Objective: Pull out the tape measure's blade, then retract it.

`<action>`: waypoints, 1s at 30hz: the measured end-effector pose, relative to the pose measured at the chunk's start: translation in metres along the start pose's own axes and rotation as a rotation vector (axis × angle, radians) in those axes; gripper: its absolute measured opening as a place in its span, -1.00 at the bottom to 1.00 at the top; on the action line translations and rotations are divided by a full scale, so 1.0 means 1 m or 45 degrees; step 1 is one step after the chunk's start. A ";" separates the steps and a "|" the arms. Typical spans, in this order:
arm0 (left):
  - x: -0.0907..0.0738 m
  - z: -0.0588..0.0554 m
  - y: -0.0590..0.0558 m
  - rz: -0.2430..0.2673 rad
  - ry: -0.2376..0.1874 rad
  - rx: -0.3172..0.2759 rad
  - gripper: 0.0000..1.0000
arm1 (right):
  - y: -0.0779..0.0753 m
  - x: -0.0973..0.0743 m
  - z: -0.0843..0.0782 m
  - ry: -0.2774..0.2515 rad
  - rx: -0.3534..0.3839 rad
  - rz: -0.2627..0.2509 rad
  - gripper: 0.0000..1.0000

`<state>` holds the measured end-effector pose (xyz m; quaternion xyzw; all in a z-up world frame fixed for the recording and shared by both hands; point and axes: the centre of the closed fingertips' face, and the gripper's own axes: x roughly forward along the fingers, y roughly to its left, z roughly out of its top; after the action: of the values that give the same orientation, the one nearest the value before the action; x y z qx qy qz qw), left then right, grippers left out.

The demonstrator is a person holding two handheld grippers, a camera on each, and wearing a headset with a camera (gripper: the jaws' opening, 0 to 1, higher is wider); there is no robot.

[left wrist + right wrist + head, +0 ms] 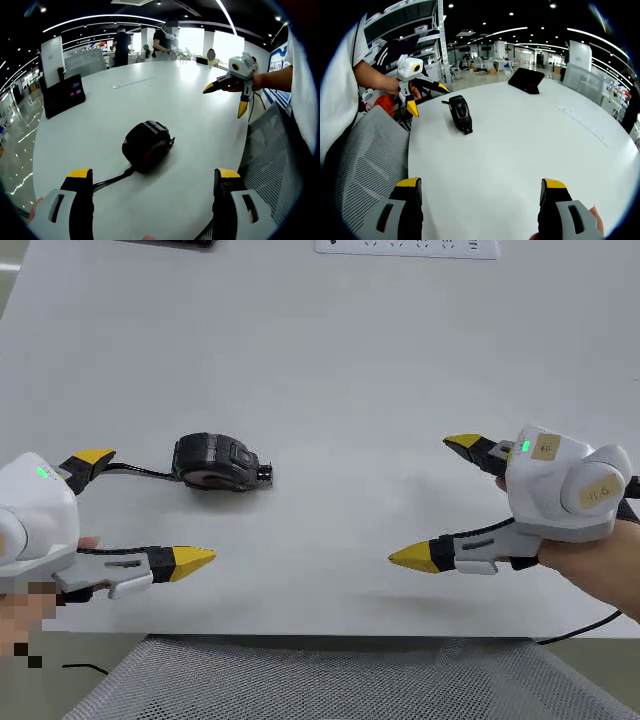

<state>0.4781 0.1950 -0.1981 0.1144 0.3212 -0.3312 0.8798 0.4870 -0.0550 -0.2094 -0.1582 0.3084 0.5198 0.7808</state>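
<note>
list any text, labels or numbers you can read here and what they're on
Nothing reads clearly.
Two tan stickers on the right gripper: handwritten marks, too blurred to read.
Tape measure: no legible print or brand.
Dark screen on the table: coloured patches, too small to read.

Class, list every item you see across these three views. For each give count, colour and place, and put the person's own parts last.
Table: one, white, under everything.
Tape measure: one, black, on the table, no blade drawn out.
Strap: one, black, on the table, trailing from the tape measure's back end.
Socket strip: one, white, on the table's far side.
Panel: one, black, standing on the table.
Mesh chair: one, grey, at the table's near edge.
Left claw: one, white with yellow-tipped black jaws, open, near the strap.
Right claw: one, same colours, open, over bare table.
</note>
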 end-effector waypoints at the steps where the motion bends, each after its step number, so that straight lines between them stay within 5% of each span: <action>1: -0.001 -0.001 0.000 -0.005 0.004 0.009 0.98 | 0.000 -0.001 -0.001 0.003 -0.007 0.001 0.98; 12: -0.006 -0.005 -0.003 -0.031 0.042 0.098 0.98 | 0.000 -0.018 -0.011 0.025 -0.020 -0.016 0.98; 30: -0.016 -0.011 -0.003 -0.053 0.073 0.141 0.98 | -0.002 -0.037 -0.028 0.058 0.014 -0.051 0.98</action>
<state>0.4612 0.2060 -0.1964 0.1657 0.3299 -0.3632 0.8555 0.4699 -0.0985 -0.2070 -0.1718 0.3256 0.4988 0.7847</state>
